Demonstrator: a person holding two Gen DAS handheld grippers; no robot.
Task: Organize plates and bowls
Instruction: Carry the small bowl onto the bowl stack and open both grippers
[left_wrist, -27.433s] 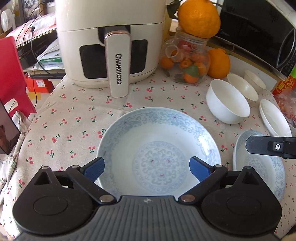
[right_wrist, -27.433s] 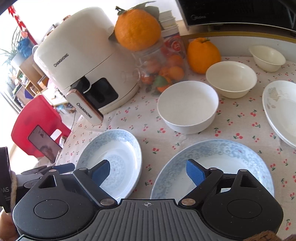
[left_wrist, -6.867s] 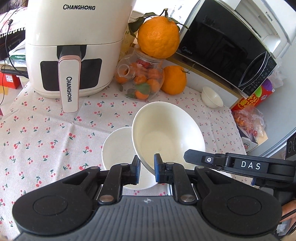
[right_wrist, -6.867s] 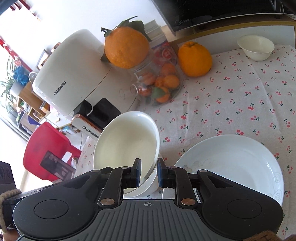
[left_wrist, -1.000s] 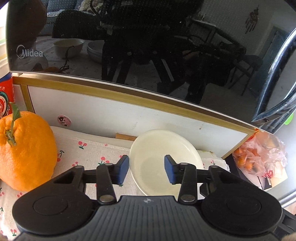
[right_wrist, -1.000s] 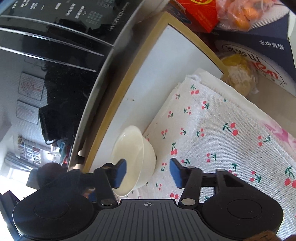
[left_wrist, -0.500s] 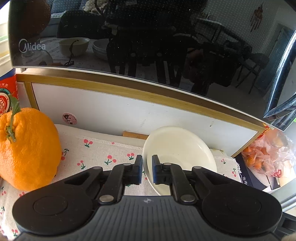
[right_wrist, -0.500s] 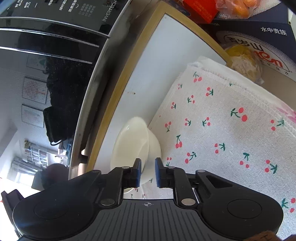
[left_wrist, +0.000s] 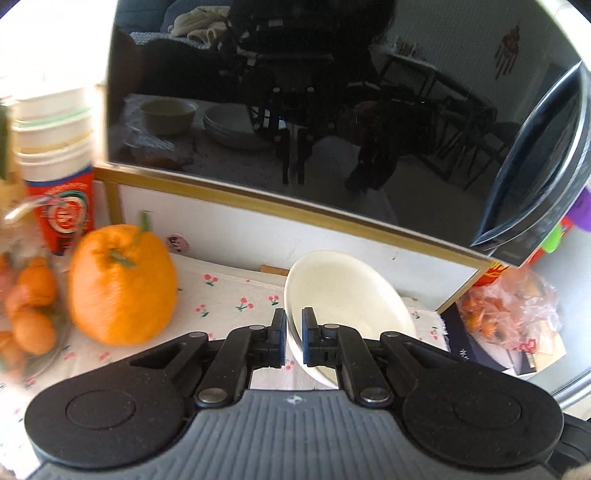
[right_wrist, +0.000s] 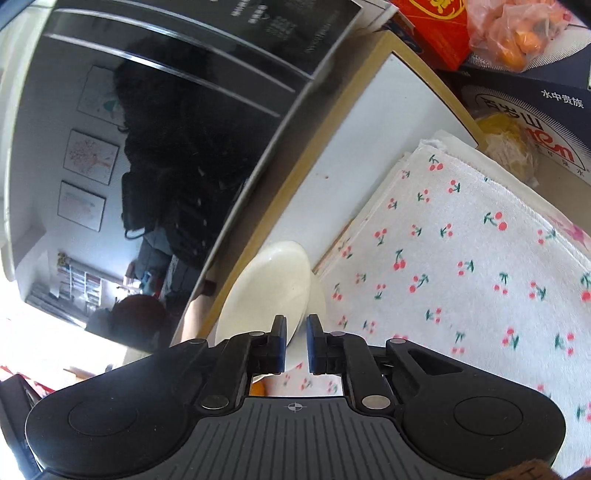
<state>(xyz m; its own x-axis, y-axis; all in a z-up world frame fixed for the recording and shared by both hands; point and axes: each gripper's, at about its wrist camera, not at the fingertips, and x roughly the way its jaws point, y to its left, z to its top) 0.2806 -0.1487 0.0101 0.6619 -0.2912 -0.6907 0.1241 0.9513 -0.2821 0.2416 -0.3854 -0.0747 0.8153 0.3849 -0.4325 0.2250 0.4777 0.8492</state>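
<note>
We lift the last small bowl (left_wrist: 347, 295) at the table's back edge.
Our left gripper (left_wrist: 293, 341) and right gripper (right_wrist: 295, 343) each pinch its rim, tilting it; next we likely carry it to the bowl stack.

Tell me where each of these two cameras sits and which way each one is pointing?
Left wrist view: sits on the left gripper, looking along its fingers at a small white bowl, a big orange and a dark microwave door; only the gripper shows.
Right wrist view: sits on the right gripper, tilted sideways, facing the microwave door and a cherry-print cloth; only that gripper shows.
Shared: the same bowl, each gripper clamped on its rim.
</note>
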